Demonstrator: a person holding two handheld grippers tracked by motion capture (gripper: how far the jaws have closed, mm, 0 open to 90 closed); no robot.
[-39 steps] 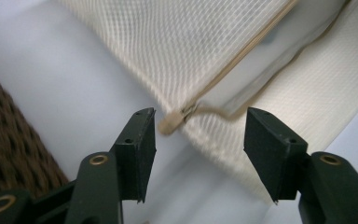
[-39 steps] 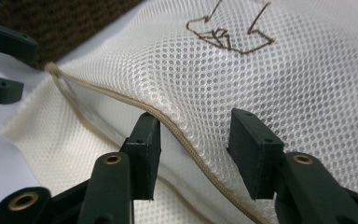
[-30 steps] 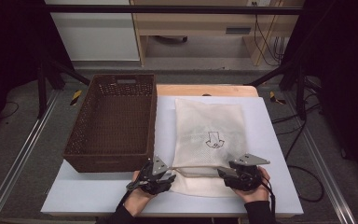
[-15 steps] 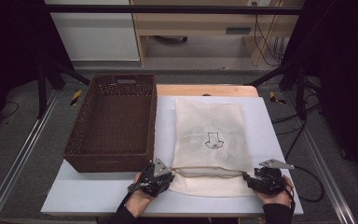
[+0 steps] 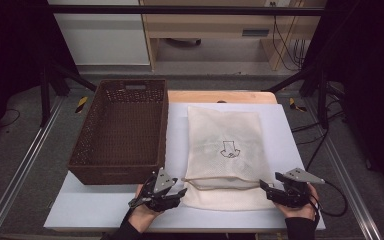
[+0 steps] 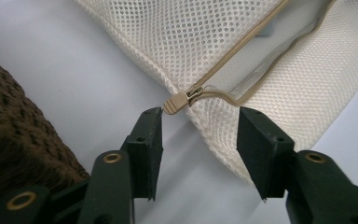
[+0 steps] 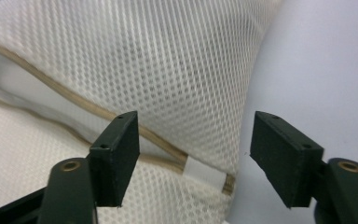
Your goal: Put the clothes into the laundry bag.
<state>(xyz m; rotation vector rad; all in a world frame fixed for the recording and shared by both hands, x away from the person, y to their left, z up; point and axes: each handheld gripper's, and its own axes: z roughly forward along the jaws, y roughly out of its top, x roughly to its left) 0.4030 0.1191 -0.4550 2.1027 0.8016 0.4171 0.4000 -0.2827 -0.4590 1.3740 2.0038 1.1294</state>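
R gripper [image 5: 269, 189] slid off mesh bag [image 5: 227, 145] to its R edge, jaws spread; L gripper [image 5: 180, 192] spread too.

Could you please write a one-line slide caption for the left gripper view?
Open left gripper poised at the zipper pull of a cream mesh bag, zipper open.

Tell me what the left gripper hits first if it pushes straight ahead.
Likely the tan zipper pull at the mesh bag's corner; it lies just ahead of the open left gripper, nearer one jaw.
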